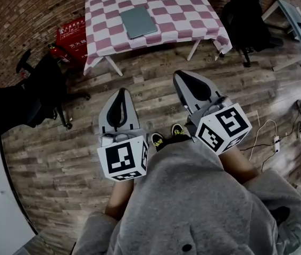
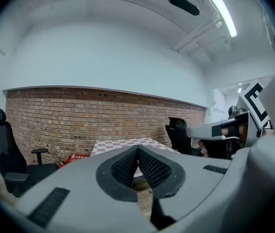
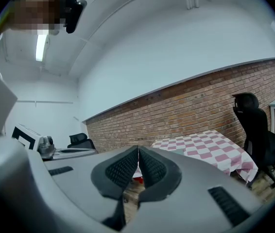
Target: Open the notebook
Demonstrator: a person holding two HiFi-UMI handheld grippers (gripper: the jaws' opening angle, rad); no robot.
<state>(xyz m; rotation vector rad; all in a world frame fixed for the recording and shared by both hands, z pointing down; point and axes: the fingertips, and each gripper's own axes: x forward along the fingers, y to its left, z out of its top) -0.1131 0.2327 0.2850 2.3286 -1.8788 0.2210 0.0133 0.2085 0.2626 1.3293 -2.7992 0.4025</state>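
Both claws are pinched shut on nothing: the grey left gripper [image 2: 137, 149] and the grey right gripper [image 3: 138, 150] hang over the wood plank floor [image 1: 60, 158], well short of the pink-and-white checked table [image 1: 185, 9]. The flat grey-green notebook [image 1: 138, 21] lies closed near the table's middle. It looks light and stiff-covered, maybe slick. I'd catch the cover's free edge and pin the rest down.

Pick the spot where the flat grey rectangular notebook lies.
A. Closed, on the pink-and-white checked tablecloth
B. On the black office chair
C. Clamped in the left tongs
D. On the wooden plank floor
A: in the head view the flat grey rectangular notebook lies closed on the pink-and-white checked tablecloth.
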